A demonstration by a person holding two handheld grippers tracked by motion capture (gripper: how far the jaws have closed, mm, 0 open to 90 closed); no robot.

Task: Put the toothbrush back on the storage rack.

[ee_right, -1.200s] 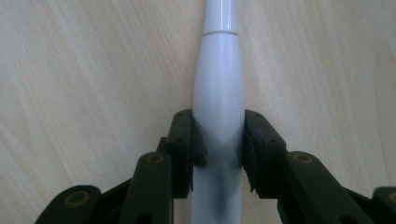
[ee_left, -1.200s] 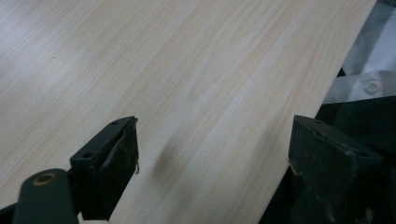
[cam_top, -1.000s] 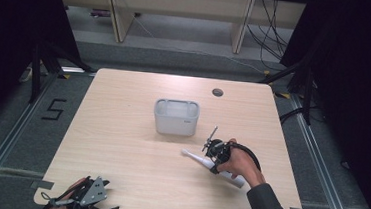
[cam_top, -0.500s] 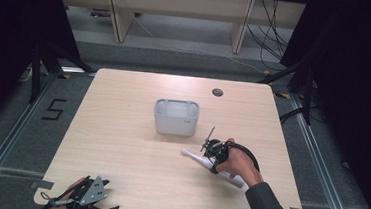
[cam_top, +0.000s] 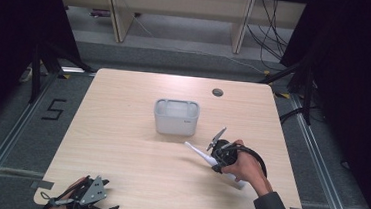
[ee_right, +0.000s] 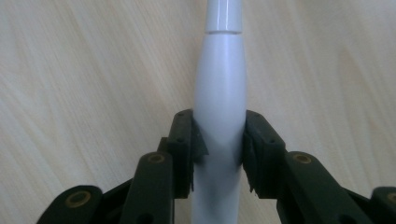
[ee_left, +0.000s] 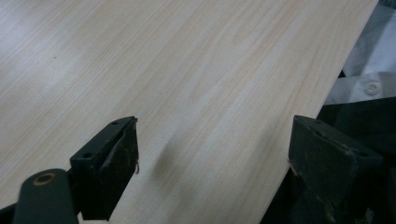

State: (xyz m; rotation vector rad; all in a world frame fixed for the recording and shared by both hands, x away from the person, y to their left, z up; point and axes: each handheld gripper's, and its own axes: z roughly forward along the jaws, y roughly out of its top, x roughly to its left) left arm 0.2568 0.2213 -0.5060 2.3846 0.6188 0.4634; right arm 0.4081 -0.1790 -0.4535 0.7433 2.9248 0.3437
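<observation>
The right gripper (ee_right: 218, 154) was closed on the white electric toothbrush (ee_right: 219, 88), its two black jaws pressing the thick handle from both sides. In the high view the right gripper (cam_top: 217, 159) sat low over the table (cam_top: 121, 129), and the toothbrush (cam_top: 197, 153) lay slanted on the wood, its thin end pointing toward the grey plastic bin (cam_top: 176, 117), which stood near but apart from it. The other end of the handle was hidden under the hand.

The handle looked smooth and rounded, and the pads held it on a curved part. I judged that it could slide along the jaws or turn between them when lifted, because the long thin end would pull it down on one side. If the toothbrush tilted, its tip could hit the rim of the bin instead of going inside, and the light bin might be pushed or tipped.

The left gripper (ee_left: 210, 172) stood wide open with nothing between its jaws, at the near edge of the table, well apart from the bin, so it could not steady it quickly.
</observation>
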